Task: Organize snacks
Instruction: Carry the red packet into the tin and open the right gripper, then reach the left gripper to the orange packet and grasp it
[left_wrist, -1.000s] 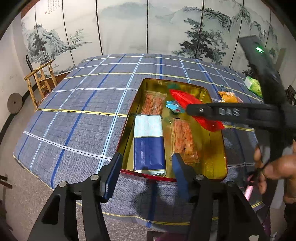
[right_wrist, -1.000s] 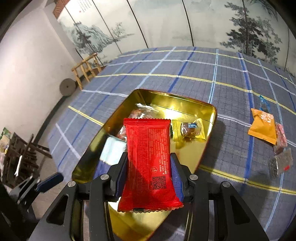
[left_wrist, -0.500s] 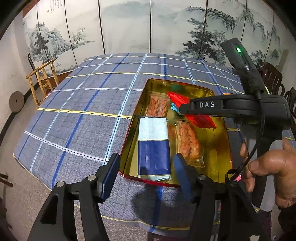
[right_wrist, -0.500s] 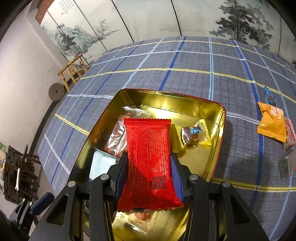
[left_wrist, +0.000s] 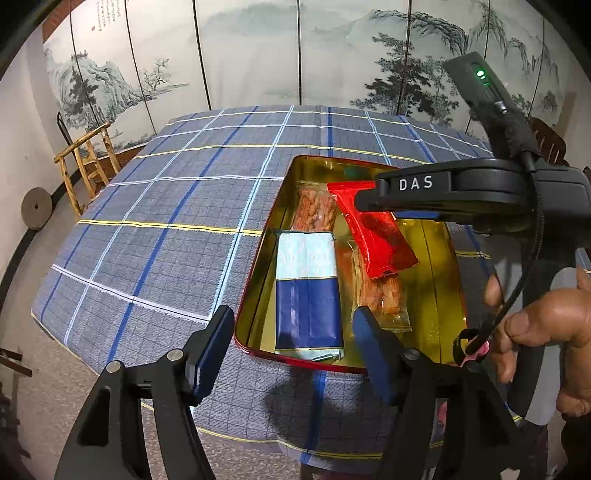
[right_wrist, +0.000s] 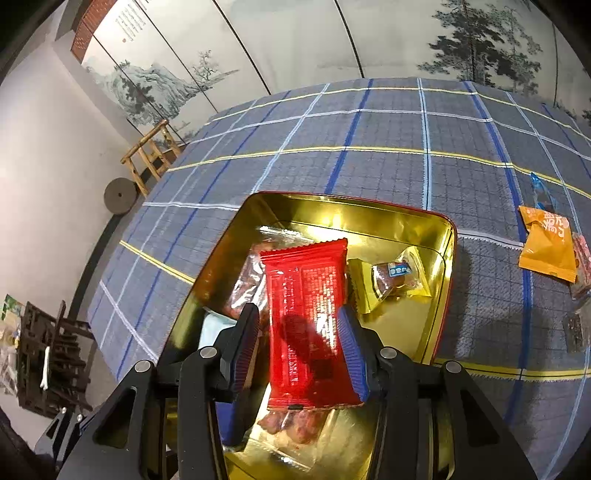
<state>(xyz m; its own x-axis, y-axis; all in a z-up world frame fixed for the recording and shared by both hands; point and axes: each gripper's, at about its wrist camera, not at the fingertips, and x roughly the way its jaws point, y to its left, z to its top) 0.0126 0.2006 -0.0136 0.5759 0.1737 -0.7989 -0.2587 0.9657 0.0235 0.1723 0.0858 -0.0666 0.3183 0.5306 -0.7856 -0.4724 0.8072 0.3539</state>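
A gold tin with a red rim (left_wrist: 258, 258) (right_wrist: 448, 258) lies on the blue checked tablecloth. In it are a blue and white packet (left_wrist: 306, 288), two clear packets of orange-brown snacks (left_wrist: 316, 210) (left_wrist: 384, 295) and a yellow wrapped sweet (right_wrist: 395, 273). My right gripper (right_wrist: 299, 332) (left_wrist: 369, 201) is shut on a red packet (right_wrist: 306, 295) (left_wrist: 380, 236) and holds it tilted over the tin's middle. My left gripper (left_wrist: 291, 321) hovers at the tin's near edge. Its jaws are opening with nothing between them.
An orange packet (right_wrist: 546, 243) and a few small wrapped snacks (right_wrist: 576, 325) lie on the cloth right of the tin. A person's hand (left_wrist: 546, 325) grips the right gripper's handle. A wooden chair (left_wrist: 88, 155) stands beyond the table's left edge, before a painted screen.
The left gripper's jaws have widened. The right gripper has shifted over the tin and rolled, so the red packet now hangs tilted above the snack packets.
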